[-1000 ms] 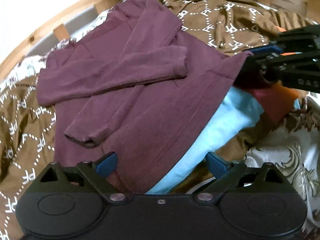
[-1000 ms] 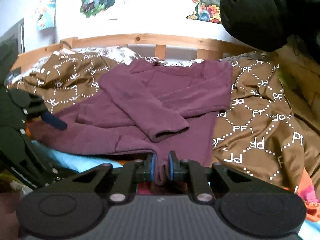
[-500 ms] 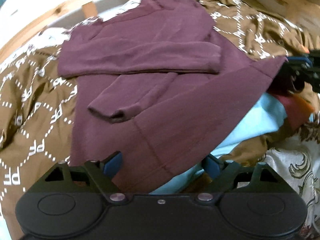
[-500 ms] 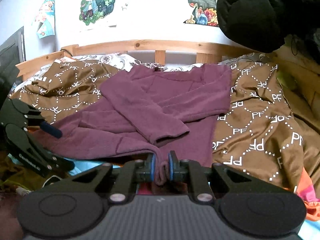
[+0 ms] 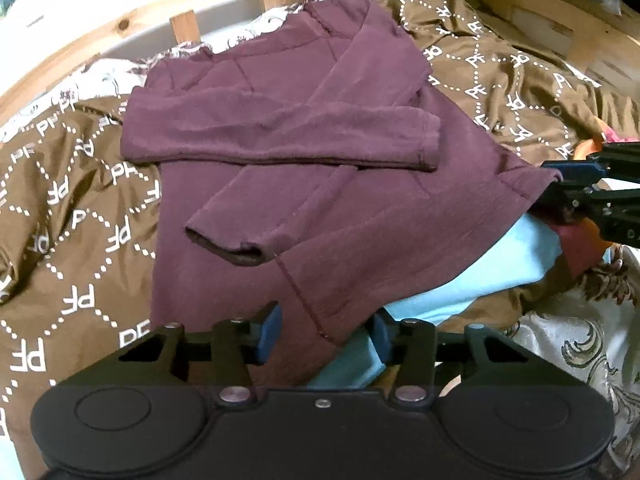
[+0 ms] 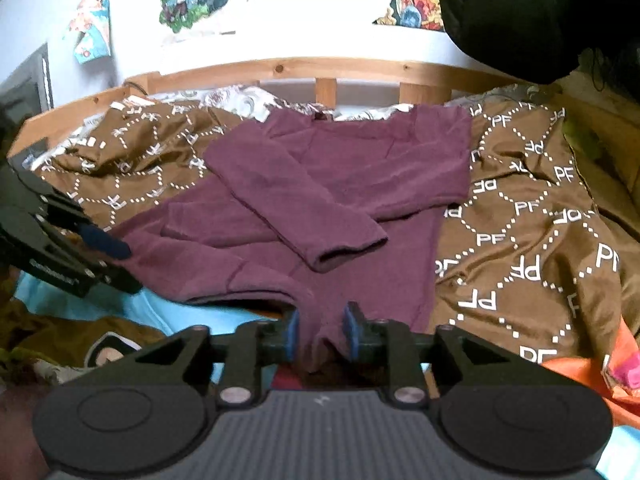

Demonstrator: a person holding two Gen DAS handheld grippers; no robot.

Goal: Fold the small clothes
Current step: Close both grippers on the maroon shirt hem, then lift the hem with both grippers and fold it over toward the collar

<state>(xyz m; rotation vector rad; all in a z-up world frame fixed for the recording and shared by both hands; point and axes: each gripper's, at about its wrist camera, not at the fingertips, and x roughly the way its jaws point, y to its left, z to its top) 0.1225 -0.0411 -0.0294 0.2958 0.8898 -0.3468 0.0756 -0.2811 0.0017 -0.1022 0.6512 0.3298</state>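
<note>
Two hem corners of the maroon sweater (image 5: 304,184) are the weak point: the right gripper (image 6: 318,334) is opening, its blue pads parting from the hem bunched between them, while the left gripper (image 5: 324,330) is closing with its pads not yet pressing the other corner, so for an instant the near edge may sag onto the light-blue garment (image 5: 476,280) and wrinkle the fold. The sweater lies flat on the brown patterned blanket (image 6: 532,216), both sleeves crossed over its front, its long axis running from hem at the grippers to collar by the wooden bed rail (image 6: 328,68).
</note>
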